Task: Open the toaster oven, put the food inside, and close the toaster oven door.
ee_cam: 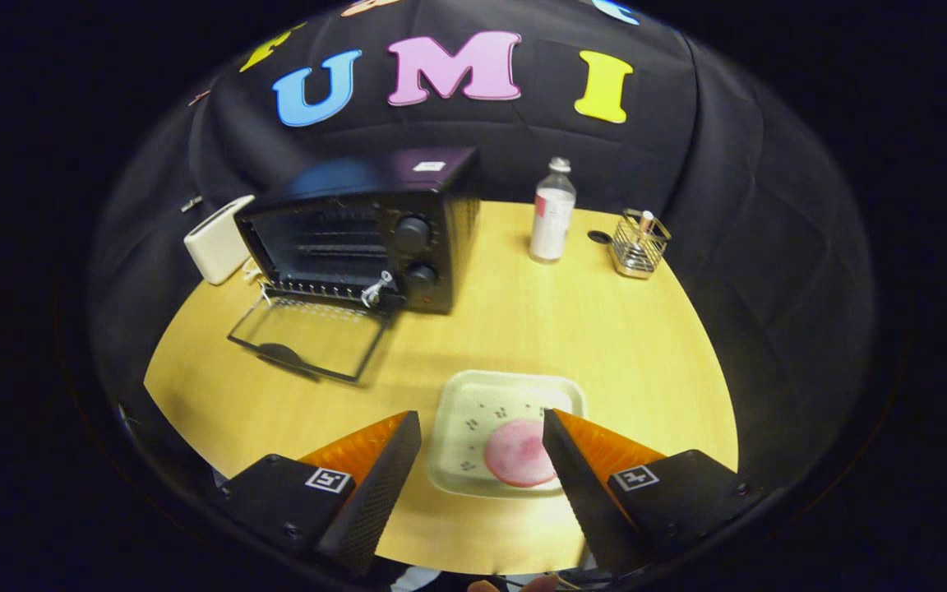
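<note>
Just above the square plate (473,403), the gripper (482,436) hangs with fingers spread wide and gripping nothing, the pink round food (516,454) on that plate between them, the toaster oven (362,226) beyond, its door (309,335) lowered onto the table (605,329).
</note>
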A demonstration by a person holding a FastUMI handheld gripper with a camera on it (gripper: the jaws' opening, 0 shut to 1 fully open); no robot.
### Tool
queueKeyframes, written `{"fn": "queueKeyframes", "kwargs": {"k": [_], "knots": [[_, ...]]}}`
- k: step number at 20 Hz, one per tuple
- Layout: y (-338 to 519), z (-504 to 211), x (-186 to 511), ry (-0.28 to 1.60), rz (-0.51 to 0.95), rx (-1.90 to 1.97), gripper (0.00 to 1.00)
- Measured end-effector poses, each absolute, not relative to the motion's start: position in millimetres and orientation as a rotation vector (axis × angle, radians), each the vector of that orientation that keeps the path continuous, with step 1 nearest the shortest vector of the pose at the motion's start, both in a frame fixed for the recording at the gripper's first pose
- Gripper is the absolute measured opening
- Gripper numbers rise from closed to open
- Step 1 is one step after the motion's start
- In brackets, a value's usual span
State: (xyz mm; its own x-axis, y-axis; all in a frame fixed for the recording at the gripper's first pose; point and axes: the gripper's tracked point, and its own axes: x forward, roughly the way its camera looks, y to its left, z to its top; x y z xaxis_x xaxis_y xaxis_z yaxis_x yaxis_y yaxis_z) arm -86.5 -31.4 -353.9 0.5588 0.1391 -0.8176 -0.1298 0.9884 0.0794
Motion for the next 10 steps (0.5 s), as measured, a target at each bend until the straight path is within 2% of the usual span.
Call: {"fn": "queueKeyframes", "kwargs": {"k": [6, 10], "knots": [[-77.7, -417.4, -88.3, 1.225, 0.194, 0.095, 1.0], [-75.2, -446.8, -80.6, 1.365, 0.198, 0.215, 0.72]]}}
